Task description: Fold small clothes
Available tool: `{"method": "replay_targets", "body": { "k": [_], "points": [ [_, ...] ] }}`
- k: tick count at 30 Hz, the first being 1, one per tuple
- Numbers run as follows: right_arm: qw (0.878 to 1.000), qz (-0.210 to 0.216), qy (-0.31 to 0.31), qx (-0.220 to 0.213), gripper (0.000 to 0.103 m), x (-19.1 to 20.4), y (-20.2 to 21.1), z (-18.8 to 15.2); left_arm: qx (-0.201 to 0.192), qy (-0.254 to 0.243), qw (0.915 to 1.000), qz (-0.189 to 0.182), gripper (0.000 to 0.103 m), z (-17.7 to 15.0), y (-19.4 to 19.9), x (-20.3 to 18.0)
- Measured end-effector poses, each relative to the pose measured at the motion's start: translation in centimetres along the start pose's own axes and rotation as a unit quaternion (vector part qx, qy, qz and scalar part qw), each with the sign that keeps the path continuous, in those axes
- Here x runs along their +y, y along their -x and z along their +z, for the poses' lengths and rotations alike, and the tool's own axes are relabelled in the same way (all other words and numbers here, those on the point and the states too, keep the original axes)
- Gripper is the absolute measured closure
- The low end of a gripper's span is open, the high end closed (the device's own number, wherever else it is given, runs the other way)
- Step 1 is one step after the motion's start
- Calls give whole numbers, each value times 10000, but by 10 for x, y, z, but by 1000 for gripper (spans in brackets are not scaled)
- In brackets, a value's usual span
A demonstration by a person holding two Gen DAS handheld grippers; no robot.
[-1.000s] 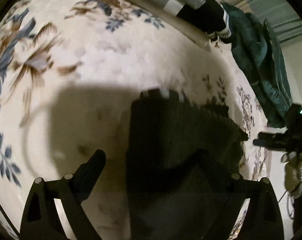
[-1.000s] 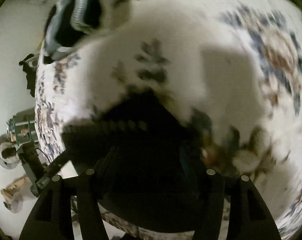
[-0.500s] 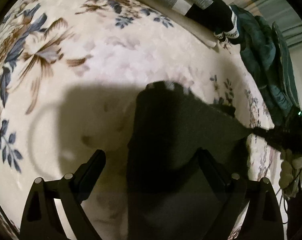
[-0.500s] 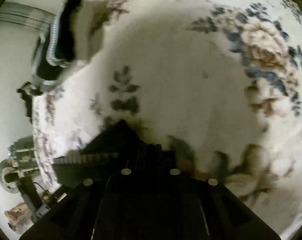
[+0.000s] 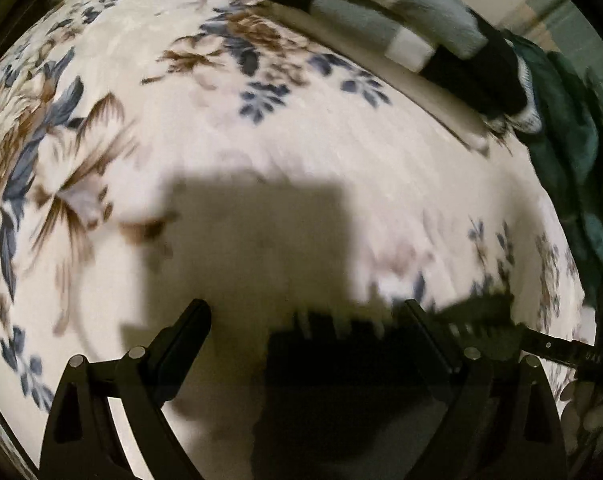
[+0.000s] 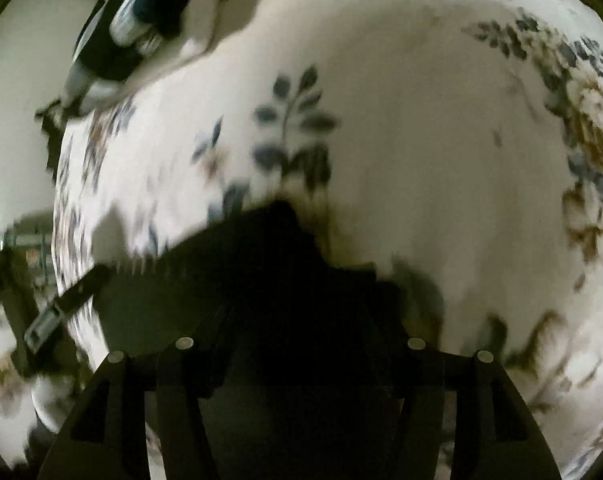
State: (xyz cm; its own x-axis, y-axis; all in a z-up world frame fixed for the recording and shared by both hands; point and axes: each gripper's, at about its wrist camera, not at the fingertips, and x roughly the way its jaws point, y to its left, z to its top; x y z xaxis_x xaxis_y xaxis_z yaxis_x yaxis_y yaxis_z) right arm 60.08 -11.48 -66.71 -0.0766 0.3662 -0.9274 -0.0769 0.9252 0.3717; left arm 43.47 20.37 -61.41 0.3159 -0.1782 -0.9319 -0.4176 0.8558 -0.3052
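Observation:
A small black garment [image 5: 341, 384] lies on the floral blanket [image 5: 261, 128] at the near edge, low in the left wrist view. My left gripper [image 5: 305, 320] is open above it, its fingers wide apart on either side of the cloth. In the right wrist view the same black garment [image 6: 237, 264] rises between the fingers of my right gripper [image 6: 297, 320], which looks closed on it, though everything there is dark and blurred. The right gripper's finger also shows at the right edge of the left wrist view [image 5: 557, 348].
A folded pile of black, grey and white striped clothes [image 5: 413, 28] lies at the blanket's far edge. A dark green garment [image 5: 573, 152] hangs at the far right. The blanket's edge drops off at the right. A strap or cable [image 6: 61, 312] hangs at the left.
The black garment has shifted down and toward me in the left wrist view. The right gripper went from open to closed on the cloth and has lifted it a little.

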Motion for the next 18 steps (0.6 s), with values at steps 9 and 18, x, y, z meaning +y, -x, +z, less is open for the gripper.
{"method": "replay_targets", "body": {
  "k": [9, 18],
  "points": [
    [9954, 414, 867, -61, 43, 67, 50, 5, -556, 331, 9975, 281, 9, -38, 67, 48],
    [9496, 934, 2796, 1061, 48, 247, -22, -1, -385, 978, 9936, 419, 9, -107, 71, 84]
  ]
}}
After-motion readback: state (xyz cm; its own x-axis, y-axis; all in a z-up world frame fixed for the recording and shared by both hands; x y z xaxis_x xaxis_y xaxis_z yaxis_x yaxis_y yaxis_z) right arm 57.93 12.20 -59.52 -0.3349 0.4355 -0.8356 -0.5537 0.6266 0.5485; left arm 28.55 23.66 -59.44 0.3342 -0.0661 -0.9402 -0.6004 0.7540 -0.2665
